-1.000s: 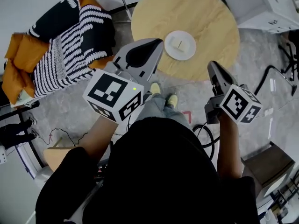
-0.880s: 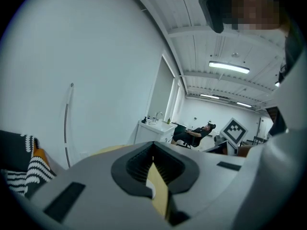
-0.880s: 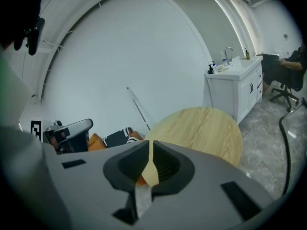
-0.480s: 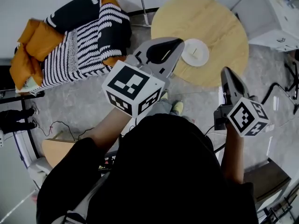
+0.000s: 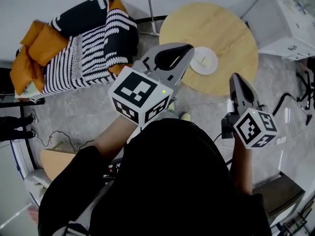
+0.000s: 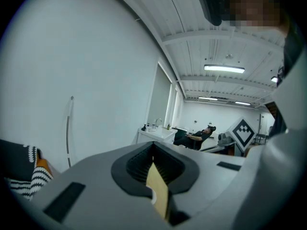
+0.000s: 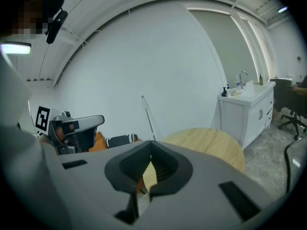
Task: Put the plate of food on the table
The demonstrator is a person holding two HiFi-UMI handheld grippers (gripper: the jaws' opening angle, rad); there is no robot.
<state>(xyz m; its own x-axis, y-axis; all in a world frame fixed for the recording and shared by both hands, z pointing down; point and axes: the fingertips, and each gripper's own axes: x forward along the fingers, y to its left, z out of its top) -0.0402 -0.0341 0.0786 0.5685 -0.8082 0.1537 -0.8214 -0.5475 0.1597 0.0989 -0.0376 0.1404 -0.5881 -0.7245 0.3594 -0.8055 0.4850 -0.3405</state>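
Observation:
A white plate (image 5: pixel 204 62) with a pale piece of food lies on the round wooden table (image 5: pixel 221 28), near its front left rim. My left gripper (image 5: pixel 187 49) is held high in front of me, jaws shut and empty. In the head view its tip sits just left of the plate. My right gripper (image 5: pixel 236 78) is also shut and empty, and hangs over the floor in front of the table's edge. In the left gripper view the jaws (image 6: pixel 153 146) meet against the wall and ceiling. In the right gripper view the jaws (image 7: pixel 152 145) meet in front of the table (image 7: pixel 211 140).
A seat with a black-and-white striped blanket (image 5: pixel 83 38) and orange cushions (image 5: pixel 34 48) stands to the left. A white cabinet (image 5: pixel 285 21) is at the right, with cables (image 5: pixel 295 100) on the floor below it. A thin pole (image 5: pixel 150 9) leans by the wall.
The head view has swung, so the table and plate now sit further right. My left gripper has moved right, towards the plate in the picture. Both grippers stay shut.

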